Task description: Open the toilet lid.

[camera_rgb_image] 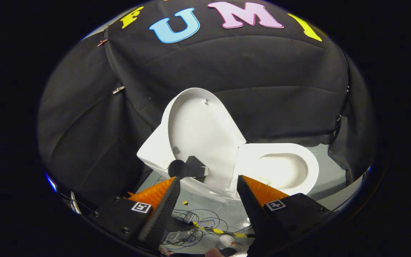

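Just ahead of the tool (pixel 208 185), the toilet lid (pixel 200 132) stands raised on its hinge, its white underside facing the camera and leaning back toward the black cloth wall (pixel 84 125) on the left. The tool's fingers are apart with nothing between them, and they touch neither lid nor seat. A small dark fitting (pixel 187 167) sits near the lid's lower edge, just beyond the left finger. To the right lies the seat (pixel 310 167) with the open bowl (pixel 280 167) — the task looks essentially done. Below, loose cables (pixel 194 221) and yellow-black tape (pixel 219 231) litter the grey floor (pixel 328 178). The risk now is the lid dropping shut if it is not past its balance point — a brush from either finger on withdrawal could tip it forward.
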Demonstrator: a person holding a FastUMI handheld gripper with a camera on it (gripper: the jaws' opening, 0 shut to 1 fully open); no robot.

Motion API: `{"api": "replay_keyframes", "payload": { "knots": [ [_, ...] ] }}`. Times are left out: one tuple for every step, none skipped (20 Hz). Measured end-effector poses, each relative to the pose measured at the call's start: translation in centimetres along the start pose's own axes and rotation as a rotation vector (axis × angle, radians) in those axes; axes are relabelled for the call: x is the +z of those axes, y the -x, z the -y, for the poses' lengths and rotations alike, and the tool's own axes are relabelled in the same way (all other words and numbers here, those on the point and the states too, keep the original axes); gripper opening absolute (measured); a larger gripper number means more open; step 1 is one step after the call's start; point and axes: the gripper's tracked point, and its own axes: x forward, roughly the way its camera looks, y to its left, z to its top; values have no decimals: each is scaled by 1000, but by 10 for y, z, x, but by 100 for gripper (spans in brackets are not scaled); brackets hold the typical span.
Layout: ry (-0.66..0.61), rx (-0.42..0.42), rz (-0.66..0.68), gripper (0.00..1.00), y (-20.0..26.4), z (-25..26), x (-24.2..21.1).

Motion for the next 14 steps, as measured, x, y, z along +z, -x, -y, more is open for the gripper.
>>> {"api": "replay_keyframes", "payload": {
  "knots": [
    [-4, -1, 4, 100, 3, 11, 4],
    [-3, -3, 4, 100, 6, 23, 7],
    [2, -9, 14, 100, 10, 40, 12],
    [12, -15, 25, 100, 13, 56, 16],
    [26, -20, 42, 100, 15, 73, 20],
    [37, -24, 65, 100, 18, 91, 25],
    [43, -31, 93, 100, 21, 109, 29],
    [41, -31, 123, 100, 25, 126, 33],
    [34, -34, 150, 100, 28, 142, 36],
    [26, -27, 188, 100, 32, 157, 40],
    [26, -31, 213, 100, 35, 171, 41],
    [33, -41, 234, 99, 38, 186, 41],
    [44, -52, 260, 99, 41, 199, 41],
    [57, -74, 297, 100, 44, 213, 44]
  ]
}}
